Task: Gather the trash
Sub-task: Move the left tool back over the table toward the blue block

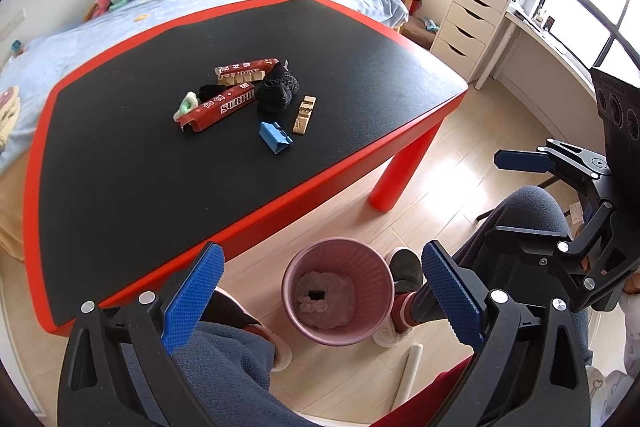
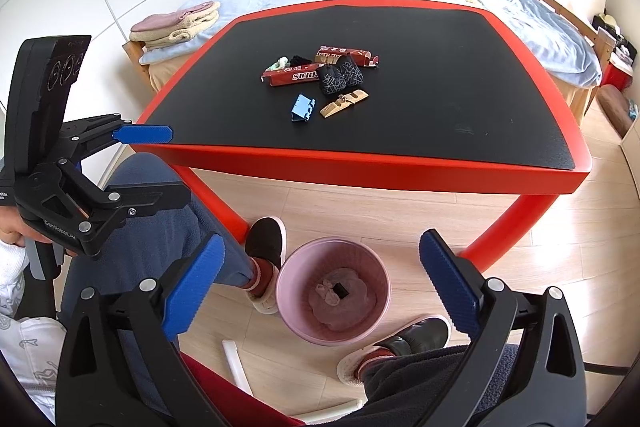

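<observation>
Together on the middle of the black table top [image 1: 140, 155] lay the trash: two red wrapper boxes [image 1: 222, 107], a black crumpled net [image 1: 278, 89], a blue clip [image 1: 275, 137] and a small wooden piece [image 1: 304, 115]. On the floor before the table stood a pink bin [image 1: 337, 291] with some cloth inside. Above the bin, the left gripper [image 1: 320, 303] and the right gripper [image 2: 320, 299] were both spread wide and held nothing.

Left tongs [image 1: 316, 297] spread wide and empty, right tongs [image 2: 318, 291] likewise, held side by side
</observation>
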{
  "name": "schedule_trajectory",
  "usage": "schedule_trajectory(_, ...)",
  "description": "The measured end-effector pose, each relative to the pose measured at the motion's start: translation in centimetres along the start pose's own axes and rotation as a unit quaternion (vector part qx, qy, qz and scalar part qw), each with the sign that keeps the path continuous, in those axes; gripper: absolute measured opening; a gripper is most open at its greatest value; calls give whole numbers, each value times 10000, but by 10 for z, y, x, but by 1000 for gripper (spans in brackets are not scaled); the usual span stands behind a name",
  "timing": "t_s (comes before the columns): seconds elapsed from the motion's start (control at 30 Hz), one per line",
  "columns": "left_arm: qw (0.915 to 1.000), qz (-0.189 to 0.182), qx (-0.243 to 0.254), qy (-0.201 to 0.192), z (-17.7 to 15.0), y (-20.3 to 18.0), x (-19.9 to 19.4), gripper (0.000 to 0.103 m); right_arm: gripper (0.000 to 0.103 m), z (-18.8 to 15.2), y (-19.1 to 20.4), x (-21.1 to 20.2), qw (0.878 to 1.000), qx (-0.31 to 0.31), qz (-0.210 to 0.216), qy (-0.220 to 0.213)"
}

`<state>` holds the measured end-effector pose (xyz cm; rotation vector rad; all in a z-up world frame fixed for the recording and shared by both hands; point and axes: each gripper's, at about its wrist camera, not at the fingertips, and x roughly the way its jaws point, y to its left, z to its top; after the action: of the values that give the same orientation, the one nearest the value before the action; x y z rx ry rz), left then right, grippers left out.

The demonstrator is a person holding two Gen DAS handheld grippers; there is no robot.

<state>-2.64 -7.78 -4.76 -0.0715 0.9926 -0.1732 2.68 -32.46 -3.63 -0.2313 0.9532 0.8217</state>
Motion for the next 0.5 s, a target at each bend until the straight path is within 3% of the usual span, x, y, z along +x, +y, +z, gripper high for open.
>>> schedule_trajectory(0.5,9999,20,-98,-24,2,7,-4,95,97,7,0,1,10000,10,-18,-4)
